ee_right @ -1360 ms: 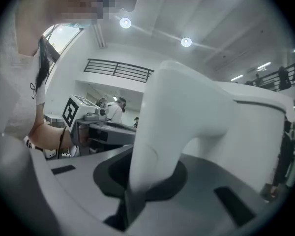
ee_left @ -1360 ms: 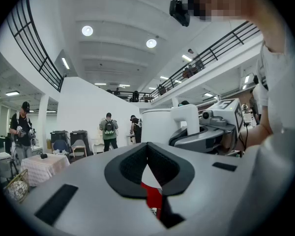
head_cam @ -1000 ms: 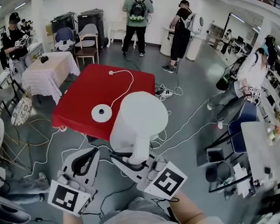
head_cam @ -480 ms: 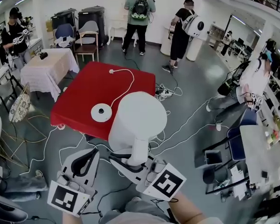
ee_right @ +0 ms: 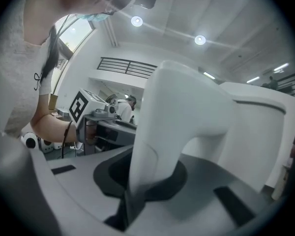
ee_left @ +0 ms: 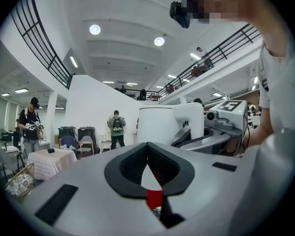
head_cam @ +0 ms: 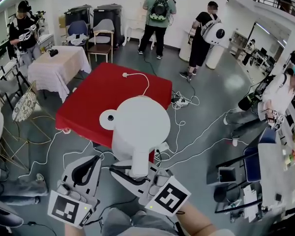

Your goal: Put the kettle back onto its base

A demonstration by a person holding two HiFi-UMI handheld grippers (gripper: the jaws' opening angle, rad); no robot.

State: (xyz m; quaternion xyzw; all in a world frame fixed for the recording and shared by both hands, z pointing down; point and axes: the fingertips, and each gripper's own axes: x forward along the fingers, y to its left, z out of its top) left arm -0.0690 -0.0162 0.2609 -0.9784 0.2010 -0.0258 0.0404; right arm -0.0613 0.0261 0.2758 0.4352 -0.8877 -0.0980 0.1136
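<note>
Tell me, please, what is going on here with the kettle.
A person holds tongs in each hand. The right tongs are shut on the handle of the white kettle, held up at the near edge of the red table. The round base lies on the table, partly hidden behind the kettle, so the kettle is not yet on it. The left tongs are shut and empty alongside.
</note>
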